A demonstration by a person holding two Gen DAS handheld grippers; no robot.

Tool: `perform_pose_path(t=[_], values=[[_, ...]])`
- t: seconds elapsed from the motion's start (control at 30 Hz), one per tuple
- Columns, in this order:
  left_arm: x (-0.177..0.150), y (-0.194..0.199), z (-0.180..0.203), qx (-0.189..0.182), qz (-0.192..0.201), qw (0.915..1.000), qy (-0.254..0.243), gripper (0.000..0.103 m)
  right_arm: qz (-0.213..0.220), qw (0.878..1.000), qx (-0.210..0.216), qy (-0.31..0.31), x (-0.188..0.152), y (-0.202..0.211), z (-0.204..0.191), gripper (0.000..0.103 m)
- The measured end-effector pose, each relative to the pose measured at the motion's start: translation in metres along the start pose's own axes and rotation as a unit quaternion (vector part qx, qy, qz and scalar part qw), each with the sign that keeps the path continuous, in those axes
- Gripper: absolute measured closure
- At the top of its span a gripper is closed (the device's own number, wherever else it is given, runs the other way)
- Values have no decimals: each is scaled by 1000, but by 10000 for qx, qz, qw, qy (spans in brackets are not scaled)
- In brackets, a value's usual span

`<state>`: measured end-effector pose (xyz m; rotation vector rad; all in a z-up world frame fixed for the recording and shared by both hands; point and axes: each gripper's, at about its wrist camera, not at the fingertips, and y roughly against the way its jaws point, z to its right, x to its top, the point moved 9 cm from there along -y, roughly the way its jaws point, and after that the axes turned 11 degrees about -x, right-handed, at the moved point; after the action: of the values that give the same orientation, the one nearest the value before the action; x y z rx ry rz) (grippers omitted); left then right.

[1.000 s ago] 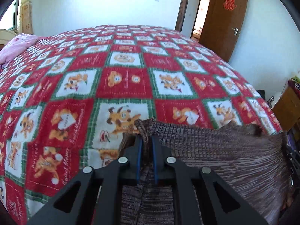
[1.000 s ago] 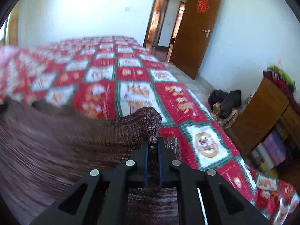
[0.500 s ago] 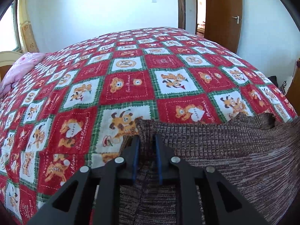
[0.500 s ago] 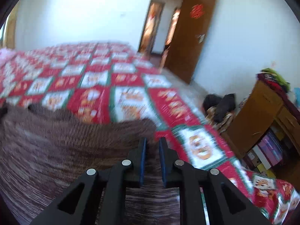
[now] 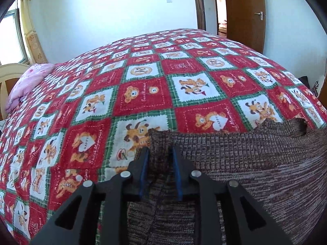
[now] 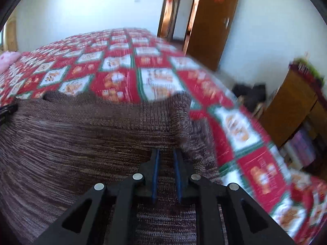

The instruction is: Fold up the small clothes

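left gripper [image 5: 159,154]: jaws opening, sweater [image 5: 245,163] corner loose between | right gripper [image 6: 166,153]: jaws slightly apart over sweater, grip unclear | bed [image 5: 143,94]: sweater lying near edge

Knit garment [image 5: 235,173] lies on the bed cover [image 5: 143,94]; its near-left corner sits between the fingers of the left gripper [image 5: 160,153] and spreads off to that gripper's right. Its opposite corner lies just ahead of the right gripper [image 6: 166,153], the rest spreading to that gripper's left. Beyond both grippers the cover runs on; pillow [image 5: 26,83] far left of the left gripper, door [image 6: 212,20] ahead-right and cabinet [image 6: 290,104] right of the right gripper.
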<state>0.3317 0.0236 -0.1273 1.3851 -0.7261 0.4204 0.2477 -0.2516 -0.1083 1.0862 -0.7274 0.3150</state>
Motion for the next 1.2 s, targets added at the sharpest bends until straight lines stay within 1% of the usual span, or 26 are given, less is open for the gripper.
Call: perform_pose_path(t=[0.07, 0.13, 0.17, 0.2, 0.23, 0.27, 0.3, 0.33, 0.43, 0.47, 0.5, 0.53, 0.6, 0.67, 0.7, 0.73, 0.77, 0.83, 0.9, 1.0, 1.1, 1.13, 1.2], values=[[0, 0, 0, 50, -16, 10000, -19, 73, -74, 9997, 150, -167, 2, -2, 4, 88], [0, 0, -1, 102, -22, 9999, -15, 67, 18, 9988, 241, -417, 6, 3, 12, 89], [0, 0, -3, 156, -21, 9999, 13, 59, 94, 9984, 218, -514, 10, 6, 16, 89], [-1, 0, -5, 224, -31, 9997, 54, 48, 115, 9985, 161, -517, 14, 5, 19, 89], [-1, -1, -9, 299, -54, 9995, 116, 43, 17, 9990, 89, -433, 15, -1, 18, 89], [-1, -2, -11, 316, -88, 9993, 172, 37, -180, 9993, 52, -327, 12, -11, 17, 89], [-1, -3, -12, 262, -104, 9994, 214, 37, -300, 9992, 26, -260, 8, -18, 16, 89], [-2, -3, -12, 173, -114, 9995, 253, 37, -239, 9994, -1, -238, 8, -19, 16, 89], [-5, 4, -19, -296, -270, 9981, 459, 36, -311, 9994, -9, -177, 9, -17, 17, 88], [-6, 11, -23, -378, -264, 9975, 530, 36, -340, 9991, -23, -263, 9, -12, 22, 88], [-9, 21, -28, -398, -225, 9972, 598, 35, -293, 9987, -63, -401, 9, -4, 29, 88], [-12, 33, -34, -399, -145, 9970, 643, 35, -120, 9983, -102, -560, 9, 13, 36, 88], [-25, 58, -43, -419, 11, 9971, 639, 32, 105, 9983, -28, -573, 9, 38, 36, 88], [-41, 78, -48, -368, 51, 9977, 574, 32, 213, 9977, 321, -554, 3, 67, 22, 88], [-48, 84, -50, -341, 55, 9978, 563, 32, 200, 9970, 530, -521, -1, 76, 12, 88], [-58, 95, -52, -324, 84, 9977, 583, 32, 153, 9954, 835, -440, -9, 88, -6, 88], [-67, 103, -52, -361, 109, 9972, 646, 32, 95, 9937, 1049, -374, -16, 96, -21, 88], [-84, 117, -50, -537, 120, 9947, 865, 32, -38, 9897, 1406, -257, -29, 106, -49, 89], [-102, 125, -47, -737, 69, 9896, 1232, 32, -160, 9857, 1678, -65, -46, 117, -81, 89], [-120, 127, -44, -955, 59, 9800, 1742, 32, -291, 9813, 1903, -60, -64, 126, -106, 89], [-134, 122, -43, -962, -9, 9739, 2057, 32, -633, 9757, 2097, -53, -85, 121, -126, 89], [-137, 120, -42, -963, -38, 9727, 2110, 32, -738, 9752, 2089, 0, -92, 118, -132, 89], [-138, 120, -39, -871, 13, 9760, 1998, 31, -699, 9767, 2029, 65, -97, 115, -135, 89]])
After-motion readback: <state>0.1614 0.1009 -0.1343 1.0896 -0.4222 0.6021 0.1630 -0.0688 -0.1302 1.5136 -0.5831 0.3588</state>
